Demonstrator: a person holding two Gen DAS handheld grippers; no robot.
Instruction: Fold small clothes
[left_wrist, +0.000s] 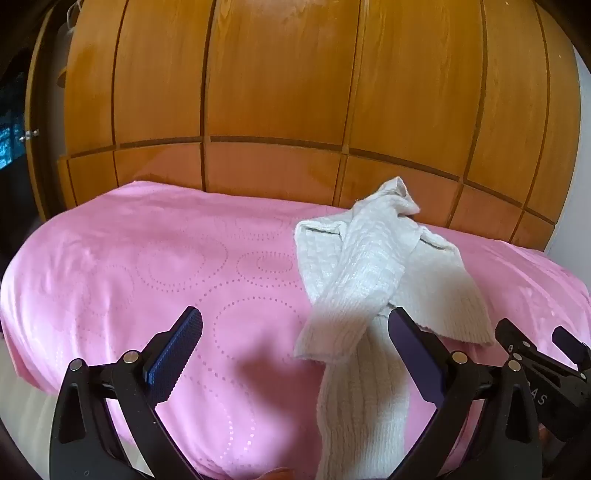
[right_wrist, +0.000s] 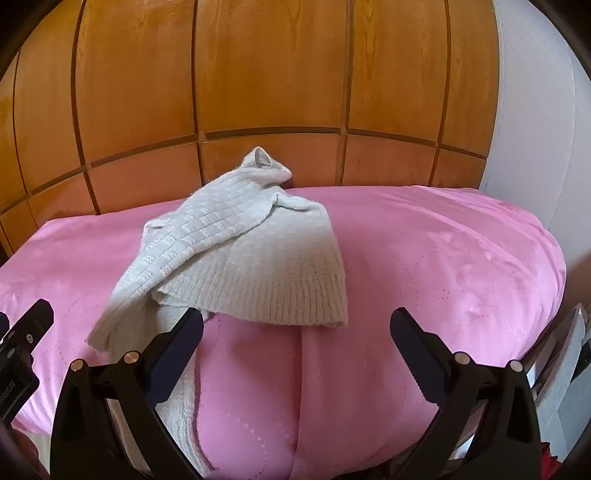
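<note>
Left hand-held gripper: the left hand-held gripper has its jaws spread wide and pinches nothing; it tips down toward the bed from the lower edge of its own frame.
Right hand-held gripper: the right hand-held gripper is likewise spread wide and empty, tipped down at a like slope; in the left wrist view part of it shows at the lower right.
Wardrobe: wooden wardrobe doors fill the upper half of both views, behind the bed.
Bed: a pink bedspread with a dotted ring pattern covers the bed and carries the garment; a lengthwise crease runs down the lower centre of the right wrist view.
Task's thing: a cream knit sweater lies crumpled on the bedspread, centre-left in the right wrist view and centre-right in the left wrist view.
Sleeve: one sleeve trails toward the lower edge, passing just beside the left gripper's right-hand finger; another is thrown across the body.
Hem: the ribbed hem faces the cameras, near the right gripper's left-hand finger; whether it touches, I cannot tell.
Why so placed: judged from the pose, both grippers sit side by side at the near edge, jaws ready, likely to take hem or sleeve and spread the sweater flat before any fold.
Progress: nothing looks folded yet.
</note>
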